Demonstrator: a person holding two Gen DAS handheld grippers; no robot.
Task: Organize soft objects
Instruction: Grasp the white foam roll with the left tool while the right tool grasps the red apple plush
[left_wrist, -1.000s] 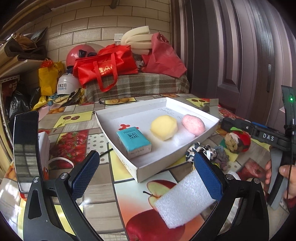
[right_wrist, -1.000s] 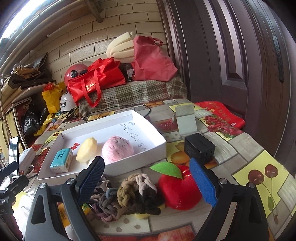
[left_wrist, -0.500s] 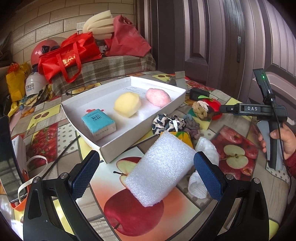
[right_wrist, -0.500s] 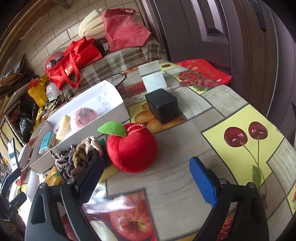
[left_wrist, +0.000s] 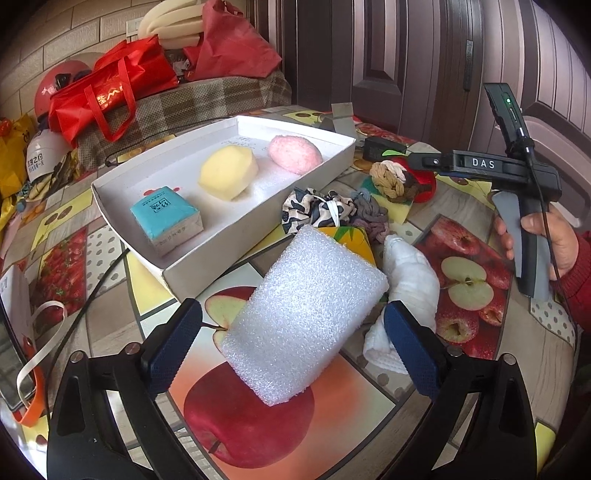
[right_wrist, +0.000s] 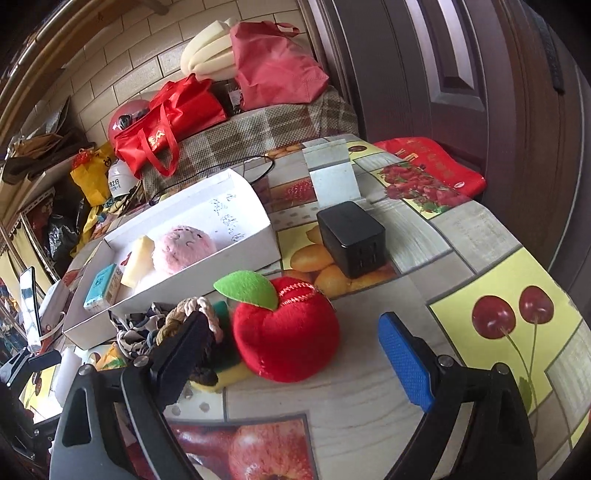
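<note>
Left claw (left_wrist: 293, 334) spread around white foam block (left_wrist: 304, 315) on counter (left_wrist: 373, 402), beside white box (left_wrist: 207, 258). Foam looks featherlight, squashy; pinch gently across long flanks. Right claw (right_wrist: 291, 350) spread around plush apple (right_wrist: 286, 332).

The left gripper (left_wrist: 291, 332) is wide open around a white foam block (left_wrist: 304, 317) on the table (left_wrist: 110, 306). A white box (left_wrist: 258, 218) holds a blue tissue pack (left_wrist: 166, 218).

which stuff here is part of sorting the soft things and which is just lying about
Job: white foam block, plush apple, braided rope knot, scrunchies, white cloth, white box holding tissue pack, yellow sponge, pink plush.
Lying about: black charger, red bags, helmets.
</note>
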